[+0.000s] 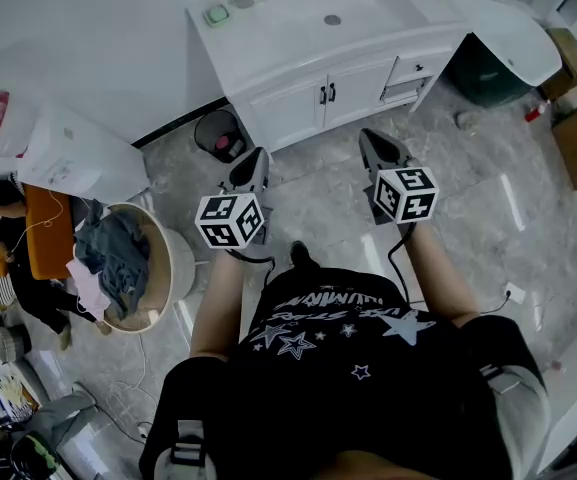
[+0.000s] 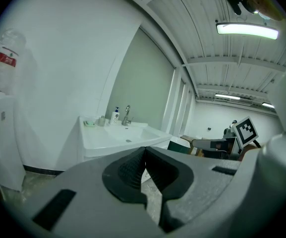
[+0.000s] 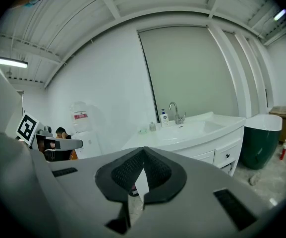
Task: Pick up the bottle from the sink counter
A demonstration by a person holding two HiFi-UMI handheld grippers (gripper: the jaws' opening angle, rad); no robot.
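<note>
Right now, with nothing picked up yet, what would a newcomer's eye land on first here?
First, the left gripper and right gripper held out over the grey floor, both shut and empty. Ahead stands the white sink counter, the bottle beside the tap at its back. A round basket of clothes sits at the left.

My left gripper (image 2: 144, 151) has its 2 jaws pressed together, empty. Far ahead, the bottle (image 2: 115, 116) stands on the sink counter (image 2: 97, 139), left of the faucet (image 2: 127, 115).
</note>
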